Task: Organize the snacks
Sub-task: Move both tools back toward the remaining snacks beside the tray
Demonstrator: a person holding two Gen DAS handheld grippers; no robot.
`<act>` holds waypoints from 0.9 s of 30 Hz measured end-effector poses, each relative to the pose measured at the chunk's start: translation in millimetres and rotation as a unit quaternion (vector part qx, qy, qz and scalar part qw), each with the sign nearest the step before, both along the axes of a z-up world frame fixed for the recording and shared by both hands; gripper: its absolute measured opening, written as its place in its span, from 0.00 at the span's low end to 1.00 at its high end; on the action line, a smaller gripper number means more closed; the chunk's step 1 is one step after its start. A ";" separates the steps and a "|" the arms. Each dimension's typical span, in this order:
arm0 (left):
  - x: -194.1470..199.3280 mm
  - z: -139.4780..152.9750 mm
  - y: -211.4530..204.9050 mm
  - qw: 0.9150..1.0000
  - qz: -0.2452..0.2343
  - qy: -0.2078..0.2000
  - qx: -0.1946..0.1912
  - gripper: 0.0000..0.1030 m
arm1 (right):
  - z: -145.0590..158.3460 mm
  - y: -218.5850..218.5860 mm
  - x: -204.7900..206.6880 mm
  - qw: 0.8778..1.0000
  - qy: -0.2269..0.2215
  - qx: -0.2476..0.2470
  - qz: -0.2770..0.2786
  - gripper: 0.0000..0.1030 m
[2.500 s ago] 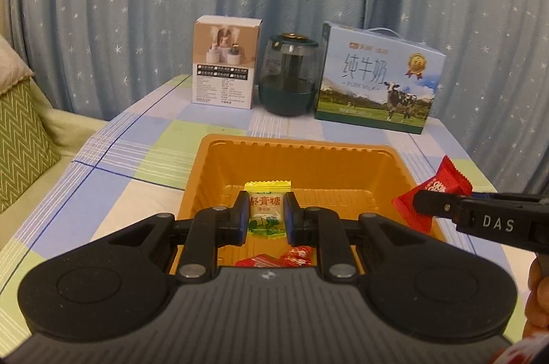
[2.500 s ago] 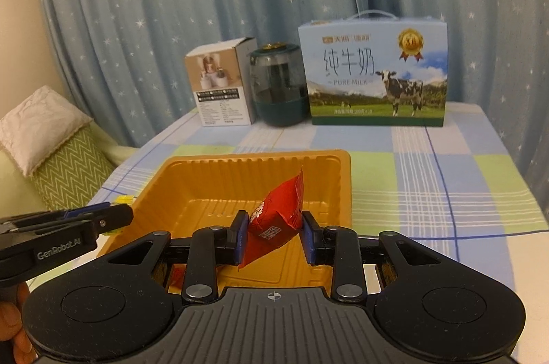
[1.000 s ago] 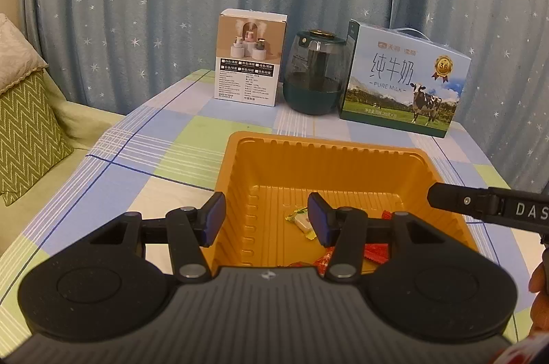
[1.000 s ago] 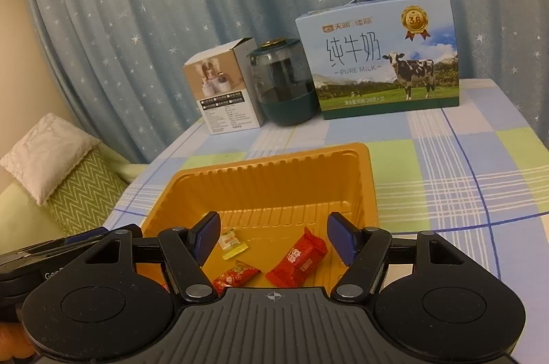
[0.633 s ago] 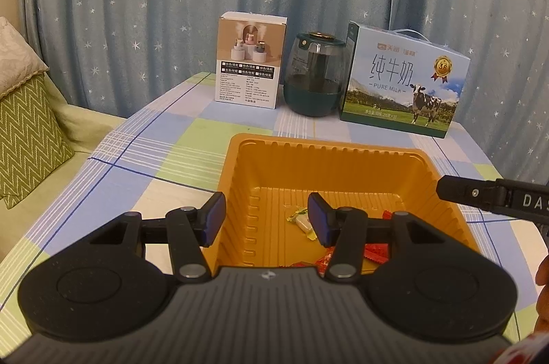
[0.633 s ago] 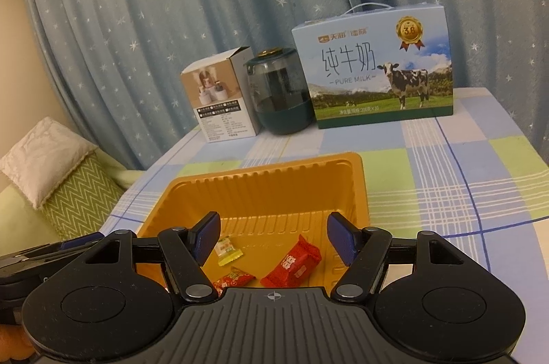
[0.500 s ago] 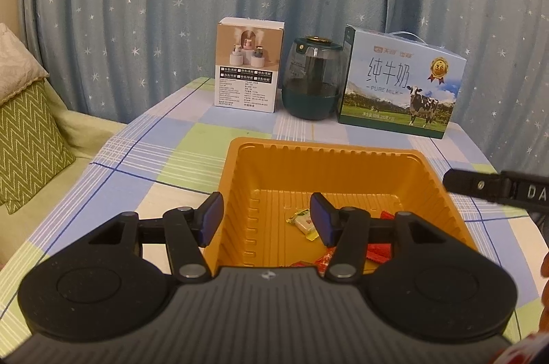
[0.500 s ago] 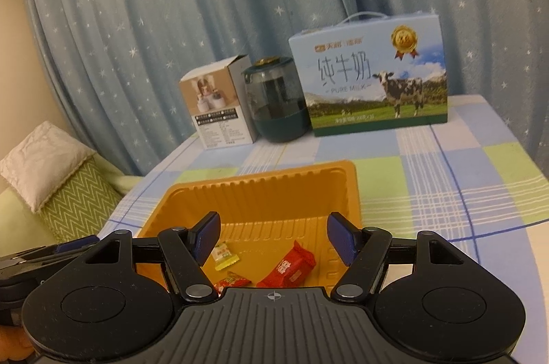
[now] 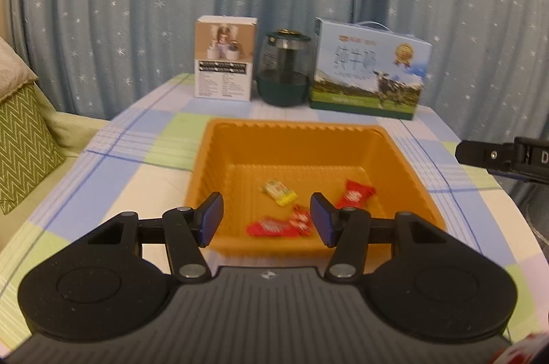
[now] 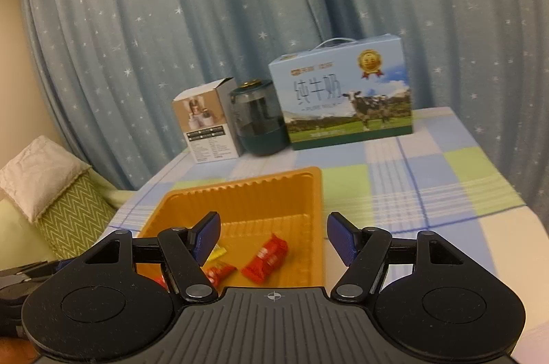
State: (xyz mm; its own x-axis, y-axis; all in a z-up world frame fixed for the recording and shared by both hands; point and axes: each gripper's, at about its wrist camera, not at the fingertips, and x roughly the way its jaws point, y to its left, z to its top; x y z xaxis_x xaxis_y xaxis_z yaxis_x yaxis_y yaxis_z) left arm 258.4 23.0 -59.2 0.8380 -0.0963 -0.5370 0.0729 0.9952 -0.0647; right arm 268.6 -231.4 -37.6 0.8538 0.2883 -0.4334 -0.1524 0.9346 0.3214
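Behind everything, a blue star-speckled curtain (image 9: 137,3) hangs across the back, and below it a checked tablecloth (image 9: 113,172) in blue, green and white covers the table. A green zigzag cushion (image 9: 24,137) lies off the table's left edge. Along the far side stand a pure-milk carton (image 9: 367,72) with a cow on it, a dark green glass jar (image 9: 283,69) just beside it, and a small white product box (image 9: 224,58) next to the jar. Nearer, an orange plastic tray (image 9: 219,158) sits well apart from that row, with nothing between it and the cameras. On its floor lie a larger red snack (image 9: 353,197) toward the right wall, two smaller red candies (image 9: 278,225) close together by the near wall, and a yellow-green candy (image 9: 278,190) near the middle. The left gripper (image 9: 266,223) hovers over the tray's near rim with its fingers moderately apart, holding nothing and touching nothing. The right gripper (image 10: 272,238) is spread wider, also empty, above the tray's near right part; its black tip shows at the left view's right edge.
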 end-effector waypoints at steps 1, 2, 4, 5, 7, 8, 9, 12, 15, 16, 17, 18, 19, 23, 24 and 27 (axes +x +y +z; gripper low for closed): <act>-5.3 0.0 -2.6 1.000 -0.004 0.000 0.002 0.51 | -0.3 -3.0 -5.0 1.000 0.002 0.000 -0.003 0.67; -10.7 -0.1 -5.2 1.000 -0.007 0.000 0.003 0.52 | -0.9 -6.2 -10.4 1.000 0.005 0.000 -0.007 0.67; -21.3 -0.2 -8.6 1.000 -0.012 -0.001 0.002 0.53 | -1.9 -12.1 -20.6 1.000 0.011 -0.001 -0.015 0.67; -26.4 -0.4 -10.2 1.000 -0.013 -0.001 0.002 0.55 | -2.5 -14.8 -26.1 1.000 0.013 0.000 -0.018 0.67; -36.3 -2.3 -12.6 1.000 -0.014 0.001 0.002 0.56 | -4.3 -19.3 -37.9 1.000 0.015 -0.001 -0.021 0.67; -41.1 -3.9 -13.7 1.000 -0.016 0.002 0.002 0.56 | -5.6 -20.5 -43.7 1.000 0.017 -0.004 -0.022 0.67; -46.0 -5.8 -14.7 1.000 -0.017 0.005 0.004 0.56 | -7.5 -21.5 -50.3 1.000 0.019 -0.008 -0.022 0.67; -58.8 -12.9 -17.9 1.000 -0.023 0.014 0.010 0.56 | -14.9 -22.9 -69.5 0.999 0.027 -0.020 -0.022 0.67; -72.5 -21.9 -20.8 0.999 -0.030 0.023 0.019 0.56 | -25.9 -25.5 -85.6 0.998 0.045 -0.027 -0.024 0.67; -76.6 -25.3 -21.3 0.999 -0.032 0.027 0.020 0.56 | -30.0 -26.7 -90.3 0.998 0.053 -0.028 -0.026 0.67; -80.8 -28.7 -22.0 0.999 -0.034 0.031 0.020 0.56 | -34.2 -27.5 -94.3 0.997 0.062 -0.029 -0.028 0.67; -84.2 -32.0 -22.5 0.998 -0.036 0.036 0.021 0.56 | -38.3 -28.2 -97.7 0.997 0.070 -0.029 -0.028 0.67; -87.0 -35.2 -22.7 0.998 -0.037 0.040 0.022 0.56 | -42.0 -28.8 -100.9 0.996 0.077 -0.031 -0.027 0.67; -91.5 -45.8 -24.3 0.997 -0.046 0.054 0.027 0.56 | -53.5 -26.8 -104.9 0.994 0.094 -0.046 -0.015 0.67; -91.0 -47.5 -24.6 0.997 -0.048 0.055 0.029 0.56 | -55.4 -25.9 -104.4 0.994 0.096 -0.052 -0.011 0.67; -89.0 -51.5 -23.5 0.997 -0.047 0.059 0.027 0.57 | -59.5 -23.2 -103.3 0.993 0.095 -0.066 -0.001 0.67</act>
State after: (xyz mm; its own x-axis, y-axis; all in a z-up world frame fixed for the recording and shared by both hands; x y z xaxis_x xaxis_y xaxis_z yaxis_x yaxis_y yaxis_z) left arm 169.4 -0.6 -110.7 0.7573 -0.1407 -0.6377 0.1615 0.9865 -0.0259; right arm 165.3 -254.6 -97.1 0.7532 0.2166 -0.6211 -0.0981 0.9707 0.2195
